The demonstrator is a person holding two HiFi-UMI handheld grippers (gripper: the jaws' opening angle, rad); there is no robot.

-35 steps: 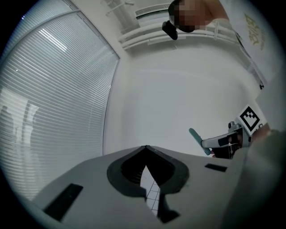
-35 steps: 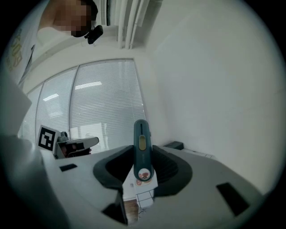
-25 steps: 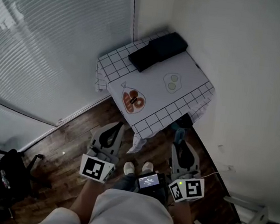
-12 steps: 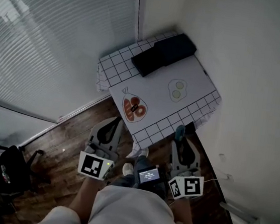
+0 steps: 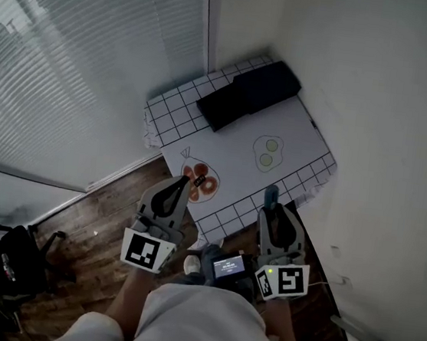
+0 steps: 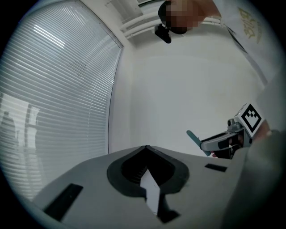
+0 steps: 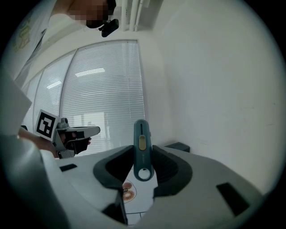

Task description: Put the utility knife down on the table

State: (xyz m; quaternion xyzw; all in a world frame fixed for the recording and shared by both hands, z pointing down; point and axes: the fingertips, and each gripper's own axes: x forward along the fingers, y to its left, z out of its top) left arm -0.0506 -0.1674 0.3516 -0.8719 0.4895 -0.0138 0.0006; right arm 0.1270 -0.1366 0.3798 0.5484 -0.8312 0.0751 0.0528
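A teal utility knife (image 7: 141, 134) with a yellow slider stands upright between the jaws of my right gripper (image 7: 142, 151), which is shut on it. In the head view the knife (image 5: 271, 194) sticks out of the right gripper (image 5: 270, 208) over the near edge of the small table (image 5: 237, 134) with its white, grid-edged cloth. My left gripper (image 5: 180, 184) hovers at the table's near left corner. Its jaws meet in the left gripper view, where the left gripper (image 6: 146, 148) holds nothing. From there the knife (image 6: 194, 137) shows at the right.
A black box (image 5: 248, 93) lies across the table's far end, in the room's corner. Printed pictures mark the cloth: a green one (image 5: 267, 152) and a red-orange one (image 5: 199, 180). Window blinds run along the left, a white wall along the right. A black chair (image 5: 1, 263) stands at lower left.
Both grippers have moved forward to the table's near edge, so the knife's tip now lies over the cloth. The right gripper stays shut on the knife.
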